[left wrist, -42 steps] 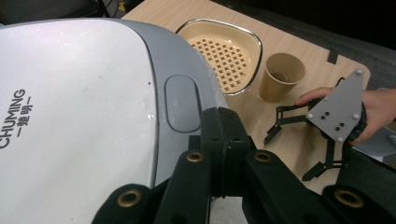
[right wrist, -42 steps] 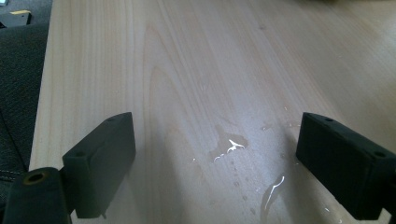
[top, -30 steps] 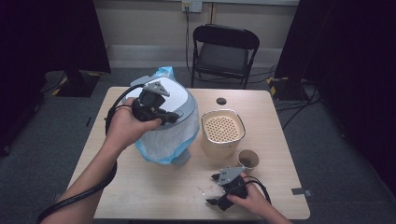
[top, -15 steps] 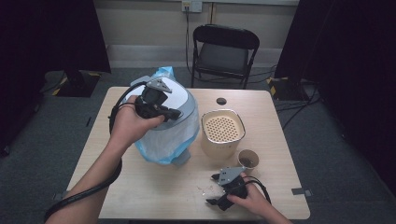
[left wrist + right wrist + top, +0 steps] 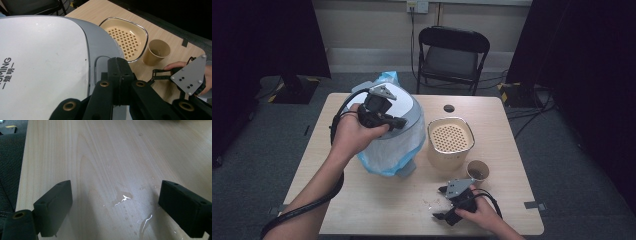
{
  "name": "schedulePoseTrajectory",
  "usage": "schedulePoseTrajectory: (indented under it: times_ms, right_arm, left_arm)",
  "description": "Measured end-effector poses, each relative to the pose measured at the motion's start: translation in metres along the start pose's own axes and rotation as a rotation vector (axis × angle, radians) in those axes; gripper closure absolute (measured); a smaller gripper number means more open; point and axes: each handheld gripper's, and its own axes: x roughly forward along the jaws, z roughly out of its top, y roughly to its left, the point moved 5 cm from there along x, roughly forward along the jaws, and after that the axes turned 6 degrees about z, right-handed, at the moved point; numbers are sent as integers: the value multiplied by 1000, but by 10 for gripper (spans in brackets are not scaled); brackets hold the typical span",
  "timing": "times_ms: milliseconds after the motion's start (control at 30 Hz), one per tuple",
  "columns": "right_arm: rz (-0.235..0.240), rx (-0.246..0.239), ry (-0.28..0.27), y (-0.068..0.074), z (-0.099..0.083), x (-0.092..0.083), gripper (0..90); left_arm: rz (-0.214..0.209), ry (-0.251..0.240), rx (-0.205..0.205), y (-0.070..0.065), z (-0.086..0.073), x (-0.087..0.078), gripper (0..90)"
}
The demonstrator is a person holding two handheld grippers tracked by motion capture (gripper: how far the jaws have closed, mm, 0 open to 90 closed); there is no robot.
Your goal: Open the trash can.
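Nothing moved since earlier frame. My left claw clenched, empty, over bin lid, table centre-left; possibly touching. Right claw released, resting near cup. Press lid squarely, keep bin steady.

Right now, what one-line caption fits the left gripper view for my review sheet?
Shut left gripper over the bin's white lid, with perforated beige container and paper cup beyond on the table.

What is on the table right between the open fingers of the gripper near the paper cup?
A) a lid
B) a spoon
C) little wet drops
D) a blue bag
C: in the right gripper view, the right gripper has its fingers wide apart over bare table with shiny water drops.
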Motion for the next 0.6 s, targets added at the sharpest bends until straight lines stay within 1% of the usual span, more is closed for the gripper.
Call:
schedulePoseTrajectory:
  times_ms: [33,67,200,300,533,600]
  right_arm:
    - [0,0,0,0,0,0,111]
    - [0,0,0,0,0,0,111]
    - [0,0,0,0,0,0,111]
    - [0,0,0,0,0,0,111]
    - [0,0,0,0,0,0,111]
    - [0,0,0,0,0,0,111]
  left_arm:
    - [10,-2,-2,0,1,0,900]
    - [15,3,9,1,1,-1,900]
    - [3,-2,13,1,2,0,900]
    - [15,-6,11,3,2,1,900]
    - [21,-8,-2,5,4,2,900]
    - [20,-9,2,5,3,2,900]
